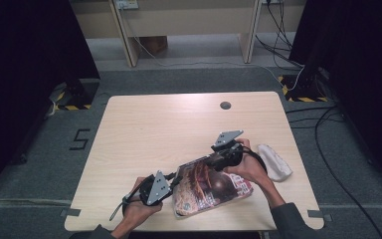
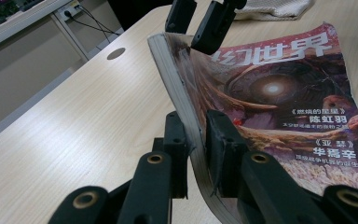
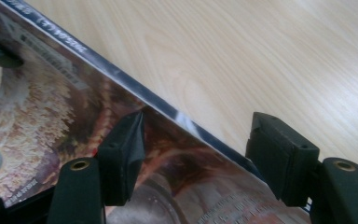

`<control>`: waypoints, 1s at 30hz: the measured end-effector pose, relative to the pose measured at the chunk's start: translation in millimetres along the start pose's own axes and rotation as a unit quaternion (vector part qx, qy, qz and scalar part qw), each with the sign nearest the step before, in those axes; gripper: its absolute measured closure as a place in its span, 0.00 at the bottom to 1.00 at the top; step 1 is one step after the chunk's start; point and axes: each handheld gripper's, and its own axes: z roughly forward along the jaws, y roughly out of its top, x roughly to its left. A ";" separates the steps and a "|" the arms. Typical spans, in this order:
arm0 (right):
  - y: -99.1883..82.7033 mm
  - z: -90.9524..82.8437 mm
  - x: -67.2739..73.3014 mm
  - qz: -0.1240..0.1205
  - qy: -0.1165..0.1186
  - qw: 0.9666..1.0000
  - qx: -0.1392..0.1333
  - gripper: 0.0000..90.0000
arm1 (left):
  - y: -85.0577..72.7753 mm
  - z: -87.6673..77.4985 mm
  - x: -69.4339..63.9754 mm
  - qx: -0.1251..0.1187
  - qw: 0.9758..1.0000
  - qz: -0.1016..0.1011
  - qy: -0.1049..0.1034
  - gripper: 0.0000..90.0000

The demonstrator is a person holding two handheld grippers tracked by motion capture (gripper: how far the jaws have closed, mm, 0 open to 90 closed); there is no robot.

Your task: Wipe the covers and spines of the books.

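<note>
A magazine (image 1: 211, 186) lies near the front edge of the bench (image 1: 144, 129), right of centre, with its spine edge lifted off the wood. The left gripper (image 2: 196, 144) has its fingers (image 2: 221, 140) pinching that lifted edge, one above the cover and one below the pages. The right gripper (image 3: 196, 154) sits at the far end of the same edge; its fingers (image 3: 121, 149) are spread wide and straddle the spine, not pressing on it. A white cloth (image 1: 274, 160) rests just right of the right hand. The magazine looks light and floppy: the glossy cover is likely slippery, and the block of pages bows where it is raised, so a grip by 1 corner would let it sag or fan open. The spine is the stiffest line, so taking hold there with both grippers, spaced apart along it, seems the surest way to carry or turn it without creasing the cover.
</note>
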 end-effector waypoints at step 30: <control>-1.9 -0.2 8.7 -0.074 0.074 0.993 0.052 0.76 | -2.7 5.8 20.8 -0.002 1.000 -0.029 -0.008 0.85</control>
